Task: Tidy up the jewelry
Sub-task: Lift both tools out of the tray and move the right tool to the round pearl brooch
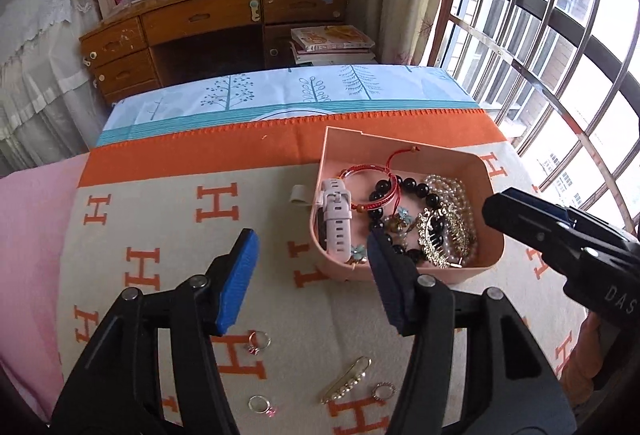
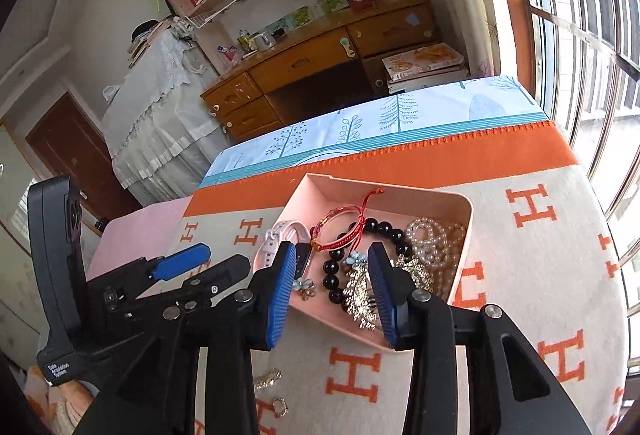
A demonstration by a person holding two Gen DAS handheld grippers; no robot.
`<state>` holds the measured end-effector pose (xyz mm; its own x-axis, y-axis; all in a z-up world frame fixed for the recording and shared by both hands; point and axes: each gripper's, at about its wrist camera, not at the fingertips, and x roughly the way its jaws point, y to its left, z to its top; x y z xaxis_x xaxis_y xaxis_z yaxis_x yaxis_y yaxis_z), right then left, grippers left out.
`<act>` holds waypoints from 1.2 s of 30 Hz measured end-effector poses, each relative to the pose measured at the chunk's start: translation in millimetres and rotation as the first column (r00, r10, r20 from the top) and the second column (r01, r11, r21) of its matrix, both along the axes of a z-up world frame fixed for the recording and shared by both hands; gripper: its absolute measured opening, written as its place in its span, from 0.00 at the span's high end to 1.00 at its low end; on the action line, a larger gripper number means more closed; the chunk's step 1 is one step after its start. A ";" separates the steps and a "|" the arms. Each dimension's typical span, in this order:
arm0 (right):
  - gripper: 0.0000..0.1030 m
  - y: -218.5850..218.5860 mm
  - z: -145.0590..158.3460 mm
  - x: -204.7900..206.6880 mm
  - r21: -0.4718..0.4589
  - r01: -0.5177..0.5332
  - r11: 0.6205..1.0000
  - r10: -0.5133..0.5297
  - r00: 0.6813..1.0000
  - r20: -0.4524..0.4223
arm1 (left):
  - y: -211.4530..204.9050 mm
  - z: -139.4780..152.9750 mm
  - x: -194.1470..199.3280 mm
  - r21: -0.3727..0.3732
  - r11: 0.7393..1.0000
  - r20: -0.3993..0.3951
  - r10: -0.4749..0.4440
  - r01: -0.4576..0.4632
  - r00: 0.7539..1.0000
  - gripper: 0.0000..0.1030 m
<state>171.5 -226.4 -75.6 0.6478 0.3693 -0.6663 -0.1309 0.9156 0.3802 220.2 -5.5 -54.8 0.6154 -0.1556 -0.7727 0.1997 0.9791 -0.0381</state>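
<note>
A pink tray (image 1: 404, 151) sits on the H-patterned blanket and holds a pale watch (image 1: 338, 219), a red string bracelet (image 1: 380, 179), a black bead bracelet (image 1: 416, 189), pearls (image 1: 448, 187) and a gold brooch (image 1: 444, 235). Loose on the blanket near me lie two rings (image 1: 258, 341) (image 1: 262, 405), a gold clip (image 1: 346, 379) and a small ring (image 1: 383, 391). My left gripper (image 1: 311, 247) hangs open over the blanket, just left of the tray, above those loose pieces. My right gripper (image 2: 330, 255) is open and empty over the tray's (image 2: 440, 195) near side.
The blanket (image 1: 160, 219) covers a small table with an orange band and a blue printed cloth (image 1: 280, 91) at the far edge. A barred window (image 1: 540, 35) is at the right. A wooden desk (image 1: 208, 23) stands behind, with stacked books (image 1: 332, 39).
</note>
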 end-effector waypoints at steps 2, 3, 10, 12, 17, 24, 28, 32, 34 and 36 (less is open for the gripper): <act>0.63 6.6 0.5 -13.1 -0.023 -0.021 1.000 0.022 1.000 0.010 | 4.8 4.5 -17.2 0.027 1.000 0.052 -0.016 0.014 0.999 0.48; 0.63 9.8 0.2 -19.2 -0.034 -0.032 0.999 0.032 0.999 0.013 | 7.0 5.8 -25.4 0.037 0.999 0.072 -0.026 0.024 0.997 0.48; 0.63 33.4 -14.2 -59.7 -0.121 -0.097 0.988 0.101 0.995 0.025 | 22.6 -1.7 -75.0 0.023 0.999 0.075 -0.042 0.040 0.996 0.48; 0.63 40.2 -20.7 -68.7 -0.148 -0.117 0.982 0.122 0.992 0.028 | 26.0 -8.0 -84.9 -0.012 0.999 0.056 -0.039 0.039 0.998 0.48; 0.63 56.9 -41.2 -89.2 -0.201 -0.169 0.965 0.180 0.983 0.038 | 32.0 -28.9 -110.9 -0.021 1.000 0.047 0.017 -0.016 0.999 0.48; 0.63 72.9 -70.1 -103.4 -0.252 -0.272 0.929 0.291 0.956 0.038 | 29.4 -58.5 -127.2 0.015 0.999 0.014 0.032 -0.033 0.999 0.48; 0.63 81.5 -80.5 -105.6 -0.272 -0.321 0.907 0.347 0.937 0.050 | 34.6 -70.2 -127.4 0.004 0.999 -0.022 0.050 -0.050 0.998 0.48; 0.63 85.3 -85.4 -104.7 -0.276 -0.355 0.893 0.385 0.921 0.063 | 40.7 -74.4 -127.5 -0.004 0.998 -0.024 0.067 -0.067 0.997 0.48; 0.63 85.9 -86.5 -103.5 -0.264 -0.370 0.891 0.398 0.916 0.058 | 43.3 -73.8 -125.4 -0.017 0.997 -0.028 0.079 -0.079 0.997 0.48; 0.63 84.5 -86.7 -102.6 -0.249 -0.378 0.892 0.403 0.913 0.059 | 45.6 -74.3 -123.9 -0.029 0.996 -0.032 0.080 -0.081 0.996 0.48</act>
